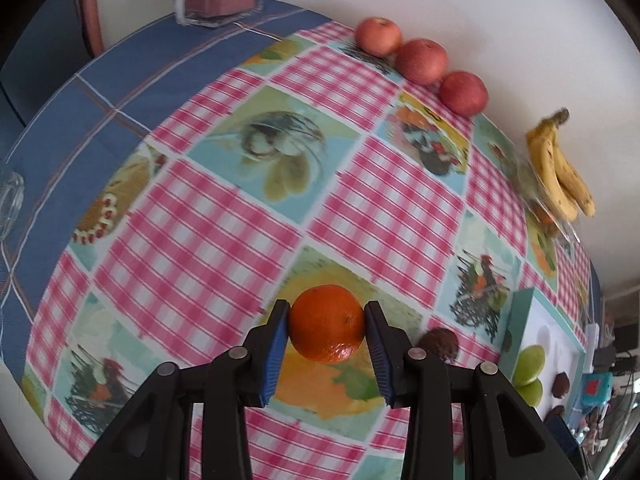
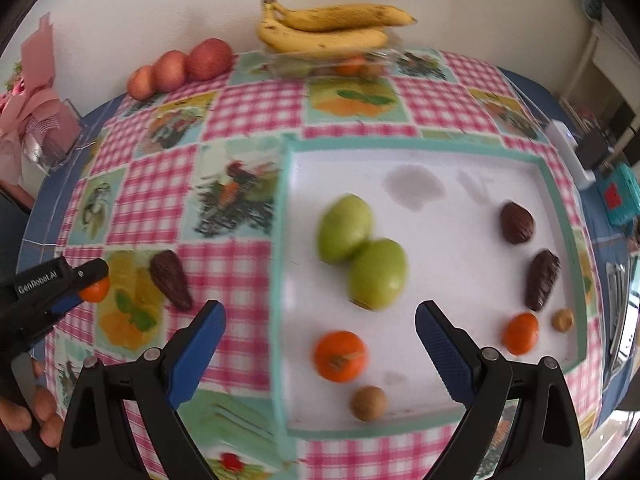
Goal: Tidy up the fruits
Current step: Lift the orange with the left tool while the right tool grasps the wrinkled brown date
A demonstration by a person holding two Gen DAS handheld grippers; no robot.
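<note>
Home dining table w/ checked tablecloth [image 1: 208, 248], fruit, gift bouquet [image 2: 36, 112].

Glossy tablecloth [image 1: 224, 216], ribbed gripper pads [image 1: 276, 344]

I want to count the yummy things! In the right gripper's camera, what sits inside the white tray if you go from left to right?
Orange → walnut → stained patch → small orange → small nut. The two green fruits and the two dark brown fruits each overlap sideways with their neighbours, so I left them out.

Glass jar [image 1: 9, 204] cut off by frame edge, left of tablecloth [image 1: 240, 208]. Green fruits [image 2: 362, 250] blurred. Clear container's [image 2: 332, 65] contents under bananas [image 2: 328, 30] unclear.
</note>
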